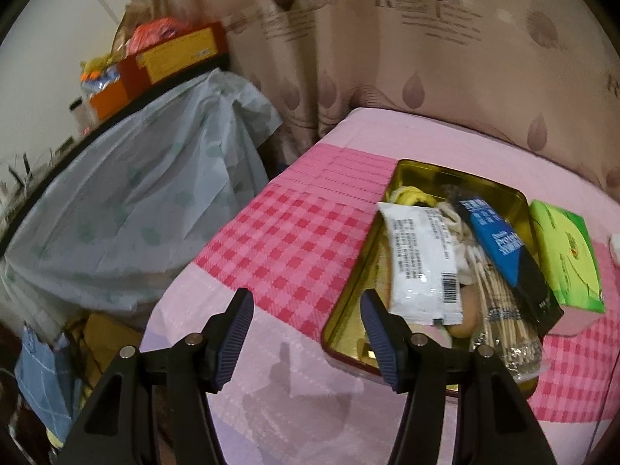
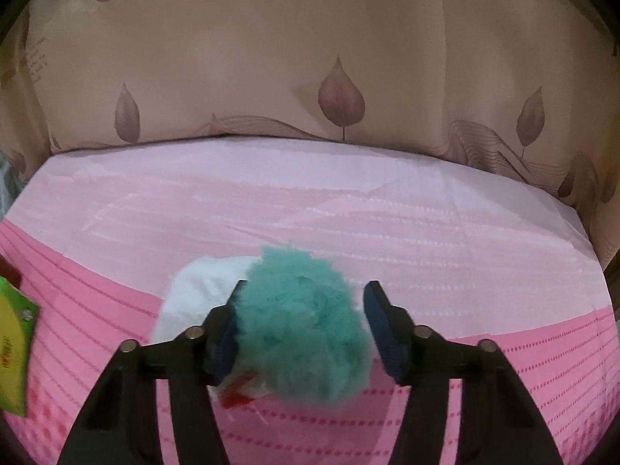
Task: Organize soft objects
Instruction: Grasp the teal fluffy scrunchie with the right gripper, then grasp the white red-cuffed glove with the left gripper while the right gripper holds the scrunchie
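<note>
In the right wrist view, a fluffy teal pom-pom (image 2: 306, 325) lies on the pink tablecloth (image 2: 348, 213) between the fingers of my open right gripper (image 2: 306, 327); the left pad touches it, the right pad stands apart. A white fluffy pom-pom (image 2: 197, 290) lies just left behind it. In the left wrist view, my left gripper (image 1: 306, 333) is open and empty above the cloth, its right finger over the near left corner of a gold tin (image 1: 422, 178). The tin holds a white sachet (image 1: 420, 263), a blue-black packet (image 1: 503, 255), cotton swabs (image 1: 500, 310) and yellow and cream items.
A green tissue pack (image 1: 565, 255) lies right of the tin and shows at the left edge of the right wrist view (image 2: 15, 348). A beige leaf-print curtain (image 2: 310, 58) hangs behind the table. A shelf draped in pale plastic (image 1: 128, 201) with boxes (image 1: 170, 58) stands left.
</note>
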